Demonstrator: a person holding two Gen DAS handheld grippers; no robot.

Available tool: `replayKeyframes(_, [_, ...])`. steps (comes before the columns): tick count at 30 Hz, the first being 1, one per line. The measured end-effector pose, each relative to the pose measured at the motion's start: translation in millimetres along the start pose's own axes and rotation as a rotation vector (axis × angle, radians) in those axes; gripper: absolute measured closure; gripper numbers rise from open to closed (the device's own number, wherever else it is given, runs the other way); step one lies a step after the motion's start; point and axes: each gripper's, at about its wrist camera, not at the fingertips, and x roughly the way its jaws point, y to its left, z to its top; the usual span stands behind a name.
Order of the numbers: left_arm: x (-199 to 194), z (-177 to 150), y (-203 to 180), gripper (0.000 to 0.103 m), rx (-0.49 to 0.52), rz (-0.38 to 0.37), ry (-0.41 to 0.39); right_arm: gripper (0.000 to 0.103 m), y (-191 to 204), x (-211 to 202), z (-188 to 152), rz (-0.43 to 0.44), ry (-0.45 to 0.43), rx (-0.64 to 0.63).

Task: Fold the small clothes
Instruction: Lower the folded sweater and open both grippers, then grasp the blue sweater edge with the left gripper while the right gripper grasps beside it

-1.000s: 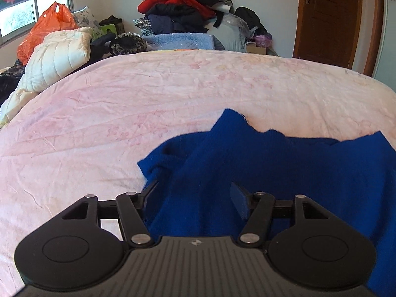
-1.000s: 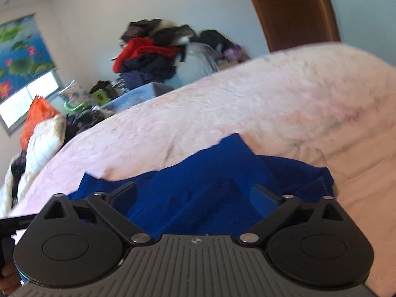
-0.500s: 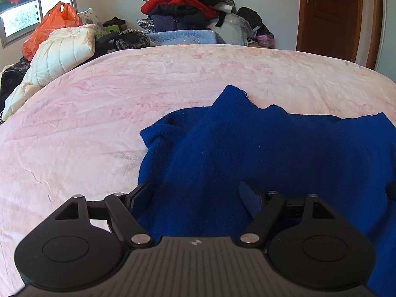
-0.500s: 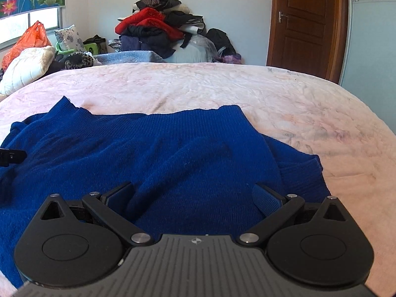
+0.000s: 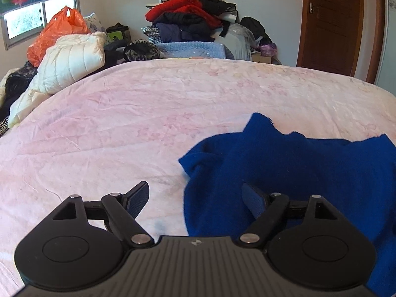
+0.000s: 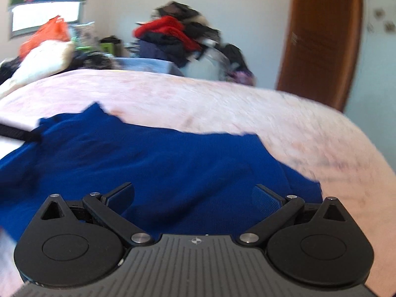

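Note:
A small royal-blue knit garment [image 5: 292, 163] lies rumpled on the pink bedsheet [image 5: 123, 128], at the right of the left wrist view. My left gripper [image 5: 198, 195] is open and empty at the garment's left edge, one finger over bare sheet and one over the cloth. In the right wrist view the garment [image 6: 173, 158] spreads across the lower middle. My right gripper [image 6: 195, 195] is open and empty just above the cloth. The left gripper's dark finger tip [image 6: 22, 135] shows at the far left. The right wrist view is motion-blurred.
A heap of clothes [image 5: 195, 17] stands behind the bed. A white quilt [image 5: 69, 61] and an orange plastic bag [image 5: 54, 34] lie at the back left. A brown door [image 5: 331, 22] is at the right. The bed's edge curves down at the right [image 6: 366, 163].
My left gripper has moved left, off the garment onto its left edge, with its jaws wider apart. My right gripper has shifted and tilted over the garment. The garment lies much as before.

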Motion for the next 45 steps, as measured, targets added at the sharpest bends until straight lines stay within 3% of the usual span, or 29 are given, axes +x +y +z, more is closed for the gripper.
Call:
replayKeyframes(5, [26, 14, 56, 0.019, -0.143, -0.232, 0.148, 0.001, 72, -28, 2, 0.175, -0.016, -0.247])
replayKeyframes(9, [55, 16, 70, 0.019, -0.2, -0.379, 0.258, 0.002, 127, -42, -12, 0.232, 0.002, -0.464])
replayKeyframes(12, [66, 18, 67, 0.01, -0.215, -0.463, 0.269, 0.002, 156, -40, -22, 0.188, 0.015, -0.57])
replayKeyframes(16, [82, 25, 54, 0.009, -0.243, -0.605, 0.307, 0.002, 177, -32, -17, 0.113, -0.031, -0.618])
replayKeyframes(20, [93, 35, 33, 0.007, -0.234, -0.605, 0.292, 0.004, 198, -10, -11, 0.039, -0.091, -0.664])
replayKeyframes(23, [100, 41, 23, 0.014, -0.237, -0.583, 0.273, 0.03, 212, 1, -9, 0.042, -0.123, -0.712])
replayKeyframes(25, [103, 46, 23, 0.046, -0.245, -0.536, 0.278, 0.058, 221, 4, -11, 0.065, -0.127, -0.73])
replayKeyframes(28, [111, 48, 26, 0.076, -0.281, -0.488, 0.3, 0.069, 228, 1, -14, 0.075, -0.142, -0.744])
replayKeyframes(30, [109, 47, 25, 0.087, -0.269, -0.462, 0.293, 0.078, 230, -1, -14, 0.096, -0.143, -0.735])
replayKeyframes(34, [90, 47, 7, 0.091, -0.183, -0.376, 0.241, 0.096, 217, -8, -11, 0.161, -0.149, -0.668])
replayKeyframes(41, [43, 73, -22, 0.091, -0.128, -0.324, 0.151, 0.099, 163, -36, 10, 0.263, -0.171, -0.384])
replayKeyframes(45, [22, 89, -48, 0.091, -0.128, -0.329, 0.114, 0.099, 118, -54, 22, 0.266, -0.188, -0.219])
